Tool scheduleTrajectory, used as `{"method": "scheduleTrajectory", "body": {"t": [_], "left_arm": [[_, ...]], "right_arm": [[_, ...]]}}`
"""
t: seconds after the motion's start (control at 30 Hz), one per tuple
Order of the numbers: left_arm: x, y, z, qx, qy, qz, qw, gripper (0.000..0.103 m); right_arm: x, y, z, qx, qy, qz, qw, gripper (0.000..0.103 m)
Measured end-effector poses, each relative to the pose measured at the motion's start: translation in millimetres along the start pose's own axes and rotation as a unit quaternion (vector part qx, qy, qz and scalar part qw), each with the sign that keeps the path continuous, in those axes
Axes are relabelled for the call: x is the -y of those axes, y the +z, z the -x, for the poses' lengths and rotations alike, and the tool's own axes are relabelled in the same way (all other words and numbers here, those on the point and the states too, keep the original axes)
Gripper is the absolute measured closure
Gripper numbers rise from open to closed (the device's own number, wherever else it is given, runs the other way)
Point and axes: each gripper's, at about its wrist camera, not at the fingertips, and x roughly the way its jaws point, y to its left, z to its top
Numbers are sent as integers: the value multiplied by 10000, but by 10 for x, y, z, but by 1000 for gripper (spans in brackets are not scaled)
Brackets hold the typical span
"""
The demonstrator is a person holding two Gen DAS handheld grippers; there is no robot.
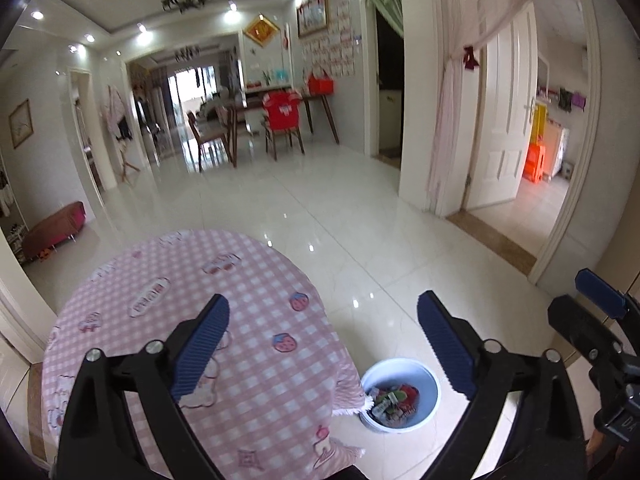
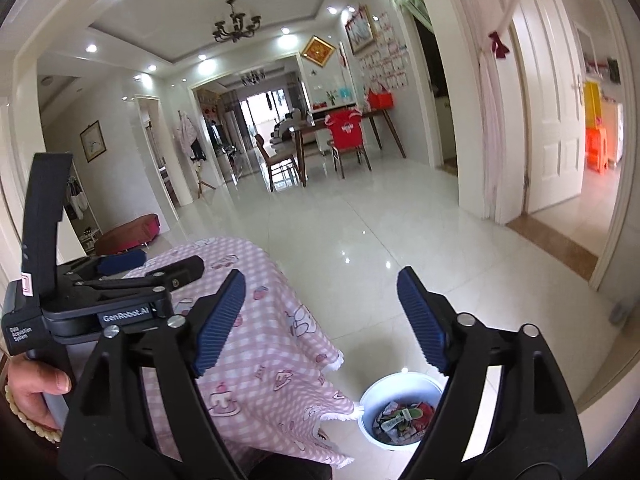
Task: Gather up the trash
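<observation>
A pale blue bin (image 1: 400,365) stands on the floor beside the round table (image 1: 248,276), with several crumpled wrappers (image 1: 394,400) inside it. My left gripper (image 1: 323,297) hovers open over the table's right edge, nothing between its blue pads. One finger of the right gripper (image 1: 600,292) shows at the right border. In the right wrist view my right gripper (image 2: 322,272) is open and empty above the table edge, and the bin (image 2: 400,381) with its wrappers (image 2: 404,420) lies below. A hand (image 2: 36,392) holds the left gripper (image 2: 172,260) at the left.
A pink checked cloth covers the table (image 2: 272,320) and hangs down next to the bin. Glossy white tile floor (image 1: 340,208) stretches away to a dining table with chairs (image 1: 280,120). A doorway with a white door (image 1: 504,112) opens at the right.
</observation>
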Motion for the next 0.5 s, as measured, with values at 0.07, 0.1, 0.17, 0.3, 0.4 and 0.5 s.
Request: {"method": "scheduleTrajectory", "body": {"t": [0.07,0.1,0.17,0.3,0.4,0.5], "left_arm": [[-17,-22,220,183,65,1,9998,9],[-30,-34,341,285,113,8,9995,8],[-45,-55,509,400,215,19,9990,7],[-68,-109,827,627,321,47,9975,7],[-101,-164,1001,729,368,60,9966,7],[-110,-220,1164,835,412,78,9956,7]], "right_arm": [[-74,13,132,87,-10,76,9999,23],[-106,21,198,132,-17,90,9999,23],[-167,23,346,242,-48,128,9996,20],[-263,20,598,424,-63,206,9989,18],[-314,-6,747,515,-58,232,9984,17],[-359,-42,857,548,-9,247,9982,16]]}}
